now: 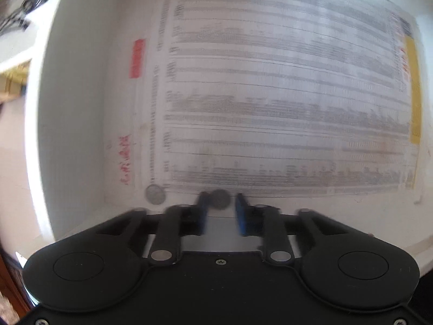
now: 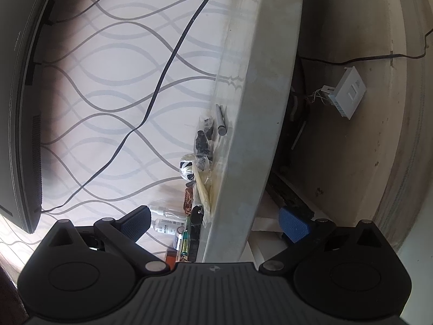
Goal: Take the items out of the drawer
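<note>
One coin sits between left gripper fingertips, seemingly unpinched

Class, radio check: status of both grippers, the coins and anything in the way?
Left gripper narrow around a coin, pads not visibly pressing. Second coin beside it, on the printed sheet's edge. Right gripper open, empty. Nothing blocking.

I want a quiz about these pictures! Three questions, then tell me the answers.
1. How many coins lie in the drawer?
2. True or false: the right tool is shut.
3. What covers most of the drawer's floor? A) a printed sheet B) a towel C) a plate

Key: 1) two. 2) false, it is wide open. 3) A.
</note>
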`<state>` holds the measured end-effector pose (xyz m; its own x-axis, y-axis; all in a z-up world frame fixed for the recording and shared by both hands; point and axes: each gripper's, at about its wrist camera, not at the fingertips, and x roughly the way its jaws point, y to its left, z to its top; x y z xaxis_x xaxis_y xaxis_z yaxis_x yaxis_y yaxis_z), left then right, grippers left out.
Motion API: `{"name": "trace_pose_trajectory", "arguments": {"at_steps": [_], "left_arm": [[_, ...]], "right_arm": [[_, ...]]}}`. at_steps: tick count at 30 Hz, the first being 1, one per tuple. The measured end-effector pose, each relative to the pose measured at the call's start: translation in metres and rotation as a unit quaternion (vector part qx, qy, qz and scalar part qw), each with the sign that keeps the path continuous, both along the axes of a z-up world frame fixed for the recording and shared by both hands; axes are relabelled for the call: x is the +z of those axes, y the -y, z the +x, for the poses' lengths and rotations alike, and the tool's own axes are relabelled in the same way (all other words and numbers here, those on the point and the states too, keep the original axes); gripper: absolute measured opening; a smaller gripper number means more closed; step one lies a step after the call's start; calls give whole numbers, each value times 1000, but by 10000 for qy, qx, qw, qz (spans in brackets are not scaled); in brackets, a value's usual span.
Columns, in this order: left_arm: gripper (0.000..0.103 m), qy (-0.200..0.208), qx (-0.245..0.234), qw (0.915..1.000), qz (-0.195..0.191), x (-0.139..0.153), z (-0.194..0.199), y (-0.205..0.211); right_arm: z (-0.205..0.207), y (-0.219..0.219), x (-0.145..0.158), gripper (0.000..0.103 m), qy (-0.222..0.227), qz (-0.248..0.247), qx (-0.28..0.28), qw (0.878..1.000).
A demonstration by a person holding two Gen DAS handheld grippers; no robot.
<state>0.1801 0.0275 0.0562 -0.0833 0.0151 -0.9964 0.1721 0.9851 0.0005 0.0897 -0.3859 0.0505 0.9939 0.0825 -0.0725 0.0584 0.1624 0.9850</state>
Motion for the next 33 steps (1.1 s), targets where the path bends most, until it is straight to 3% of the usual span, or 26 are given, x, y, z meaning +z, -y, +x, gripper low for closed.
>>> {"name": "trace_pose_trajectory", "arguments": {"at_steps": [7, 13, 16, 21, 24, 30, 33], "left_arm": [[15, 282, -41, 9987, -426, 22, 7, -3], [15, 921, -423, 9915, -813, 74, 27, 6], [15, 1589, -821, 9788, -998, 113, 47, 24], [15, 2515, -1467, 9475, -1319, 168, 59, 78], [15, 2666, -1720, 9366, -1490, 174, 64, 99], [15, 2525, -1945, 9317, -1739, 141, 70, 138], [15, 2493, -1942, 9336, -1690, 138, 71, 144]], "right_arm": [[-2, 1, -2, 103, 34, 44, -6, 10000], [-1, 1, -2, 103, 23, 32, 2, 10000], [-1, 1, -2, 103, 9, 12, -4, 10000], [0, 2, -2, 103, 20, 2, -11, 10000], [-1, 3, -1, 103, 25, 13, -28, 10000], [0, 3, -1, 103, 33, 26, -8, 10000], [0, 4, -2, 103, 42, 39, -11, 10000]]}}
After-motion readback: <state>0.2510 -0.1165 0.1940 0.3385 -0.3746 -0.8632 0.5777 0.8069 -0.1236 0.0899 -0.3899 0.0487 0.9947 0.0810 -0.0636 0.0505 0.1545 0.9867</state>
